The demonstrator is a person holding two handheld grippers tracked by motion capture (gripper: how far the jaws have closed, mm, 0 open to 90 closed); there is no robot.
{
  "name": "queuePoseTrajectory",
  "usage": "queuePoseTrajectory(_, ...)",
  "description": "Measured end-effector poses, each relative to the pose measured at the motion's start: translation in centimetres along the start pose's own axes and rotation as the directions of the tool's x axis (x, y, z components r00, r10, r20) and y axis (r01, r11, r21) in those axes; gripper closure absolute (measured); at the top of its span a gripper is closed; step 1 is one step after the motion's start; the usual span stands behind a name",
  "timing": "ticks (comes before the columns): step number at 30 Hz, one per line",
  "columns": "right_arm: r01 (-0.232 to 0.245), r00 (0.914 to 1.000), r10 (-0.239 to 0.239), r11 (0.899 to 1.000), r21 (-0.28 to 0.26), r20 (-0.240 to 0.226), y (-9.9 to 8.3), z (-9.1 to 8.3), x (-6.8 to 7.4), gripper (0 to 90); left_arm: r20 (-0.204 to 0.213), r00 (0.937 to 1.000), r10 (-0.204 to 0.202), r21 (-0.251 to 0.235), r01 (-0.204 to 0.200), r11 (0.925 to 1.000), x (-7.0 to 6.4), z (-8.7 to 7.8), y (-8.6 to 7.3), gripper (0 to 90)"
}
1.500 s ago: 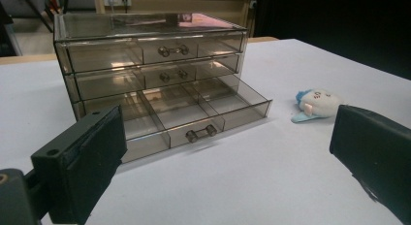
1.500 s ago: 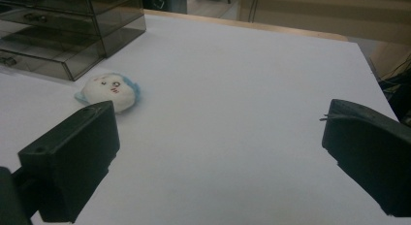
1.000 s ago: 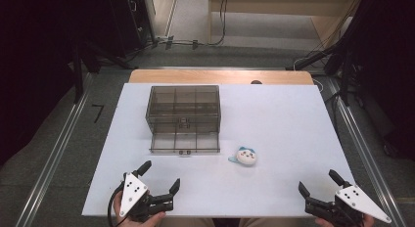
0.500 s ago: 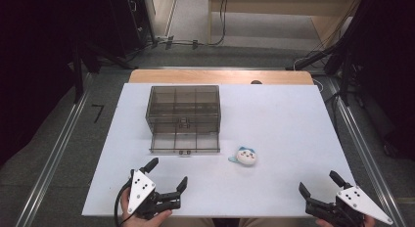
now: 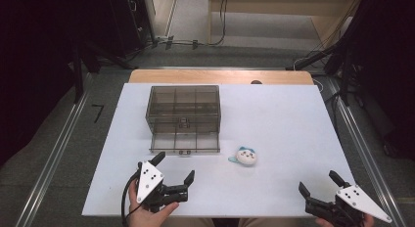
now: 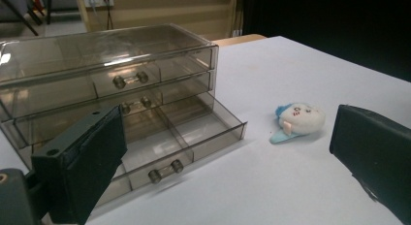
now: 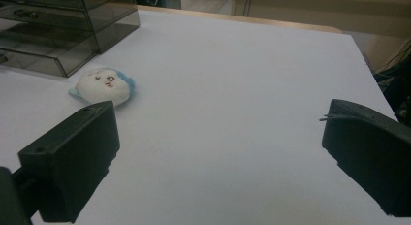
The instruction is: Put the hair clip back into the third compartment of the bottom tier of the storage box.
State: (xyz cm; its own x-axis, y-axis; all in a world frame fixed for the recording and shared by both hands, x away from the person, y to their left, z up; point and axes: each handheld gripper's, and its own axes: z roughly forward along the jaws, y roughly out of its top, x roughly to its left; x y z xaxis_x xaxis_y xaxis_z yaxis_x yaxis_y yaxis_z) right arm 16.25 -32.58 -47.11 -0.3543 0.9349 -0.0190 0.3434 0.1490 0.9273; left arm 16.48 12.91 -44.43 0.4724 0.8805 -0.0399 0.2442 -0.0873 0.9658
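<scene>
A white table (image 5: 274,119) stands on a grey floor (image 5: 63,153). Beyond it cables (image 5: 195,41) trail past a wooden panel (image 5: 274,2); both sides lie dark.

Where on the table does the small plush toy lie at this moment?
In the high view the plush toy lies on the white table, just right of the drawer unit's open bottom drawer, nearer the left gripper.

I note a smoky grey see-through drawer box (image 5: 183,118), white-and-blue plush toy (image 5: 246,156) (pink facial marks), white table (image 5: 293,129).
</scene>
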Motion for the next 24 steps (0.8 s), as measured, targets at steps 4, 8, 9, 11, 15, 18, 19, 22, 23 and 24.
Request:
queuePoseTrajectory(4, 0.0, 1.0, 0.0, 1.0, 0.004, -0.001, 0.0, 0.1, 0.0, 0.0, 0.003, 0.9998, 0.017, 0.011, -0.017, 0.9998, -0.5, 0.6, 0.8, 0.0)
queuePoseTrajectory(8, -0.001, 1.0, 0.001, 1.0, 0.004, -0.003, 0.0, 0.1, -0.1, 0.0, 0.015, 0.9996, 0.025, 0.024, -0.025, 0.9994, -1.1, 1.4, 1.5, 0.0)
queuePoseTrajectory(9, -0.001, 1.0, 0.001, 1.0, 0.002, -0.001, 0.0, 0.1, -0.1, 0.0, 0.016, 0.9995, 0.028, 0.026, -0.029, 0.9992, -1.1, 1.6, 1.7, 0.0)
queuePoseTrajectory(11, 0.0, 1.0, 0.0, 1.0, 0.002, -0.001, 0.0, 0.1, -0.1, 0.0, 0.023, 0.9992, 0.034, 0.032, -0.035, 0.9989, -1.3, 1.9, 2.0, 0.0)
queuePoseTrajectory(15, 0.0, 1.0, 0.0, 1.0, 0.005, -0.002, 0.0, 0.1, -0.1, 0.0, 0.035, 0.9987, 0.038, 0.05, -0.04, 0.998, -1.8, 2.7, 2.4, 0.0)
queuePoseTrajectory(18, 0.0, 1.0, 0.0, 1.0, 0.009, -0.004, 0.0, 0.2, -0.1, 0.0, 0.041, 0.9984, 0.04, 0.058, -0.042, 0.9974, -2.1, 3.3, 2.6, 0.0)
queuePoseTrajectory(19, 0.0, 1.0, 0.0, 1.0, 0.009, -0.003, 0.0, 0.2, 0.0, 0.0, 0.042, 0.9982, 0.042, 0.059, -0.045, 0.9973, -2.2, 3.5, 2.7, 0.0)
queuePoseTrajectory(22, -0.001, 1.0, 0.001, 1.0, 0.009, -0.004, 0.0, 0.2, 0.0, 0.0, 0.047, 0.9978, 0.047, 0.061, -0.05, 0.9969, -2.4, 4.1, 3.2, 0.0)
queuePoseTrajectory(23, 0.0, 1.0, 0.0, 1.0, 0.009, -0.005, 0.0, 0.2, -0.1, 0.0, 0.049, 0.9978, 0.045, 0.062, -0.048, 0.9969, -2.5, 4.2, 3.3, 0.0)
queuePoseTrajectory(24, -0.002, 1.0, 0.002, 1.0, 0.011, -0.007, 0.0, 0.2, 0.0, 0.0, 0.052, 0.9979, 0.039, 0.063, -0.043, 0.9971, -2.5, 4.4, 3.5, 0.0)
